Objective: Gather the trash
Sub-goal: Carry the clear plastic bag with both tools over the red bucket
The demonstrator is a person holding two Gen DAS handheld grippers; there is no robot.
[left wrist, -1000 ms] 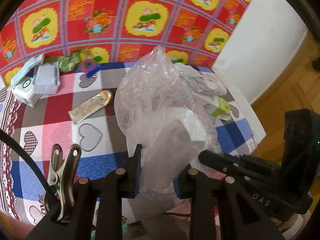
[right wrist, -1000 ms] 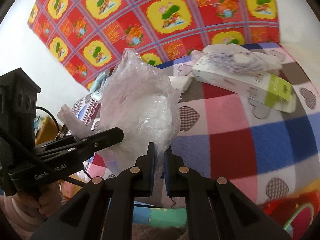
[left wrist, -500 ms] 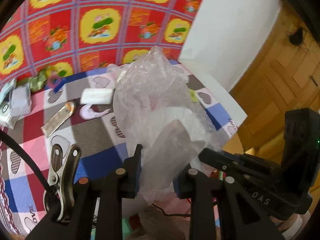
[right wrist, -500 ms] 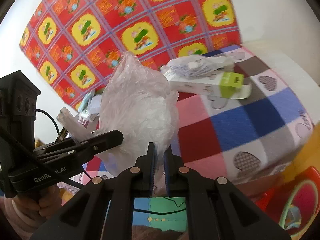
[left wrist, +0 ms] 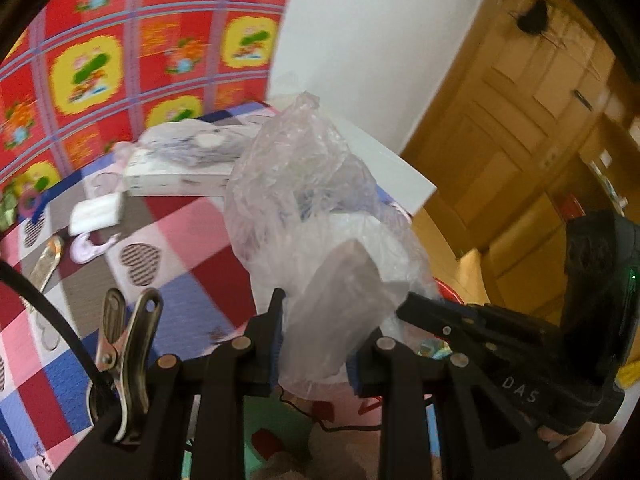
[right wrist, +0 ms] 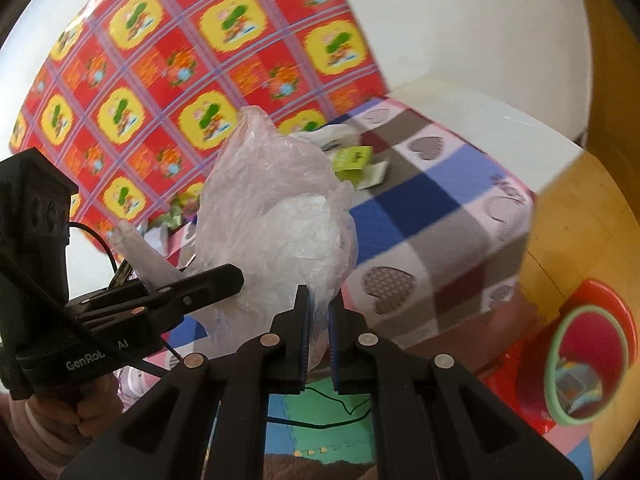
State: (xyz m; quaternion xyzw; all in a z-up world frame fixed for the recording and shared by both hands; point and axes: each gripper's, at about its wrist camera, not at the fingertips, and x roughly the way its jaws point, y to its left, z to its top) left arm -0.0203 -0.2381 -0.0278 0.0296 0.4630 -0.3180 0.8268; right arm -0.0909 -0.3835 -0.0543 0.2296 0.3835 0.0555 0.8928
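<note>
The bag was thin, crinkled clear plastic, glossy where light caught its folds, with something white and papery inside. Both grippers, left and right, looked matt black hard plastic with small shiny metal rivets. A bare steel spring clip at seven o'clock in the left wrist view gleamed. The checked bedcover was soft, matt cloth. The door at two o'clock was smooth varnished wood, and the red bin glossy plastic

Home: wooden door, heart-patterned bedspread
</note>
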